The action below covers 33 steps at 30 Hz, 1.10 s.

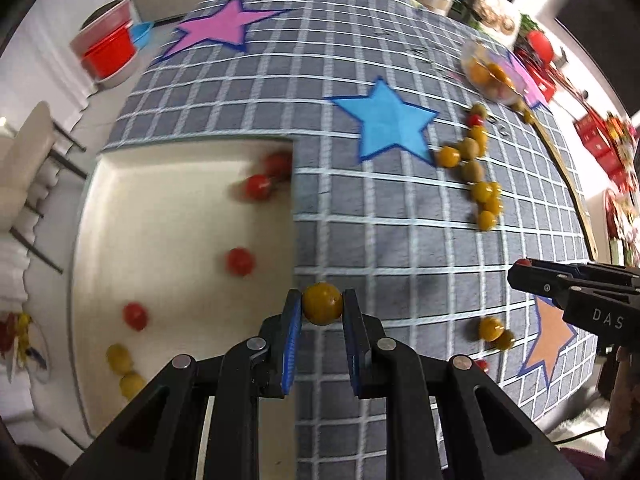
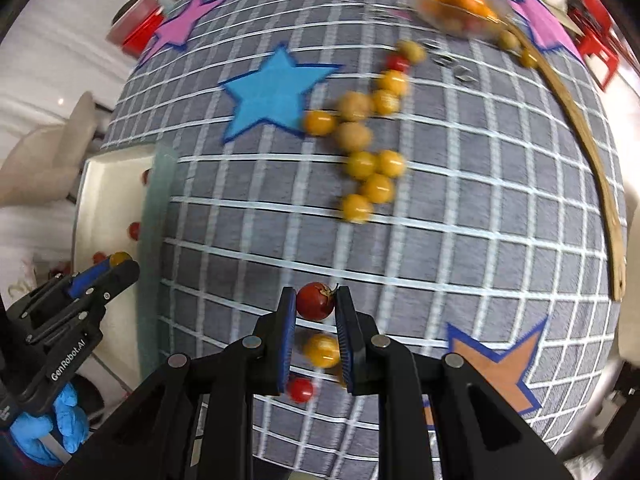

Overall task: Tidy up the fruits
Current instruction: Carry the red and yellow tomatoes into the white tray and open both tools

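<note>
My left gripper [image 1: 322, 304] is shut on a yellow cherry tomato [image 1: 322, 303] and holds it over the right edge of the white tray [image 1: 160, 216]. The tray holds red tomatoes [image 1: 239, 261] and yellow ones [image 1: 119, 357]. My right gripper [image 2: 316, 303] is shut on a red cherry tomato [image 2: 314, 301] above the grey checked cloth [image 2: 460, 220]. Below it lie a yellow tomato [image 2: 321, 350] and a red one [image 2: 300, 389]. A cluster of yellow tomatoes [image 2: 366, 164] lies on the cloth mid-table. The left gripper also shows in the right wrist view [image 2: 116, 262], the right gripper in the left wrist view [image 1: 520, 270].
A clear bowl of yellow tomatoes [image 1: 490, 74] stands at the far right of the cloth. A red container [image 1: 108, 48] stands beyond the table's far left. A wooden edge [image 2: 592, 152] runs along the right side. Star patches, blue [image 1: 384, 122] and pink [image 1: 218, 26], mark the cloth.
</note>
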Motion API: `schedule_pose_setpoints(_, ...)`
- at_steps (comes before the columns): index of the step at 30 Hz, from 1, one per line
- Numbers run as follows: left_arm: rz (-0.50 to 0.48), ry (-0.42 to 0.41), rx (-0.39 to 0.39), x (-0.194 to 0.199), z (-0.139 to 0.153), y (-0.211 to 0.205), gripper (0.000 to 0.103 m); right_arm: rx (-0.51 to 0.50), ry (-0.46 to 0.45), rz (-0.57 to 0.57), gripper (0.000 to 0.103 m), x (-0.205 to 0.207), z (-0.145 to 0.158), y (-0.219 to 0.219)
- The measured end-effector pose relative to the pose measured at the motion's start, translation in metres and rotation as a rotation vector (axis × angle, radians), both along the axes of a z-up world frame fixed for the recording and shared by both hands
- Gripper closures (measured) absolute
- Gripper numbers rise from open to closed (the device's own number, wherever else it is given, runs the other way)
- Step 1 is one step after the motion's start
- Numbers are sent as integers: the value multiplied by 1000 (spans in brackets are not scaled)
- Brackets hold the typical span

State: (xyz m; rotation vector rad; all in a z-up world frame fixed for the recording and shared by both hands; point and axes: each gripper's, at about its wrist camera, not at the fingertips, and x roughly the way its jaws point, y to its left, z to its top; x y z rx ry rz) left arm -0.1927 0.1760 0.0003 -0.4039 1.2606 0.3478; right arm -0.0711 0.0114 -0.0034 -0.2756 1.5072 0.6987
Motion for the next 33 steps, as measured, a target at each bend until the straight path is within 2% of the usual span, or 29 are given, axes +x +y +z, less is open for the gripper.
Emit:
schedule_pose_setpoints(7, 154, 19, 12, -52, -11, 41, 82, 22, -6, 134, 82, -29, 11, 60)
schedule_pose_setpoints(14, 225, 59, 33, -87, -28, 64, 82, 34, 9, 243, 82, -56, 11, 116)
schedule_pose_setpoints(22, 249, 66, 33, -94, -46, 73, 82, 32, 17, 325, 82, -71, -2, 174)
schedule_pose_setpoints(33, 266, 87, 39, -96, -56, 79, 82, 5, 6, 358, 82, -71, -26, 228)
